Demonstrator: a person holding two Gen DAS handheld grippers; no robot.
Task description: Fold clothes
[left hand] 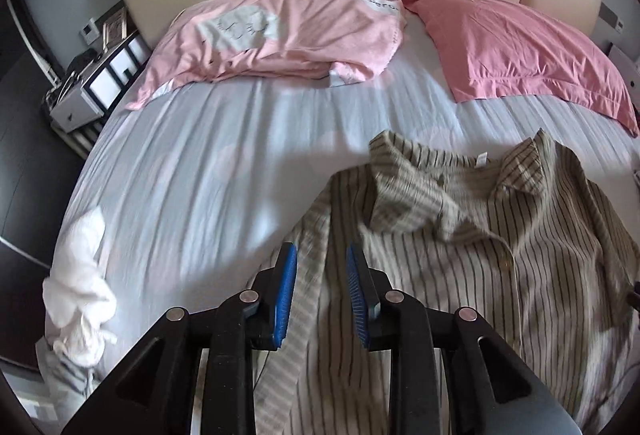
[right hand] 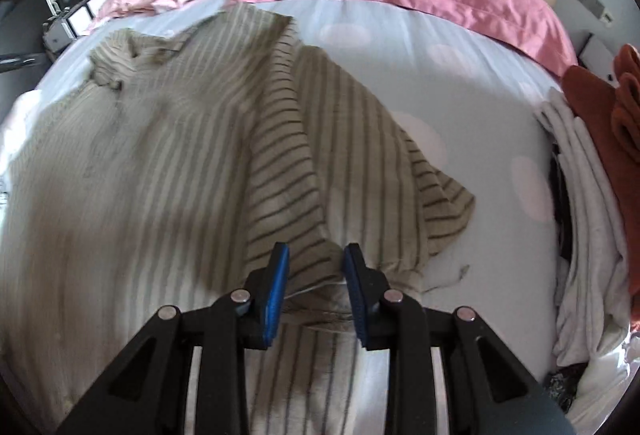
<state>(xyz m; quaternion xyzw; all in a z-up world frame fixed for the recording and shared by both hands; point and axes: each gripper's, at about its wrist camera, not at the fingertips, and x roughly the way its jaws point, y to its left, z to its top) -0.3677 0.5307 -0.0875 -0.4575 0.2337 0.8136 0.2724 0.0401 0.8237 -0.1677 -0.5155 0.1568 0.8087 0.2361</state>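
Both tools open, pointing up the frame

The left tool [left hand: 321, 271] fills the lower middle of its view, its black arms splaying from the bottom edge, its two blue-padded fingers [left hand: 285, 299] set apart with a clear gap between them, nothing pinched. The right tool [right hand: 313, 267] sits likewise at the lower middle of its view, blue pads [right hand: 276, 295] parted, jaws spread and gripping nothing, tips angled slightly inward toward the top.

Counts on the bed [left hand: 200, 163]

One striped shirt [left hand: 500, 235], two pink pillows [left hand: 280, 35] [left hand: 520, 47] at the bed's head, one white bundle [left hand: 80, 287] and one stack of folded clothes [right hand: 580, 195] at its edges, two grippers [left hand: 321, 259] [right hand: 317, 255].
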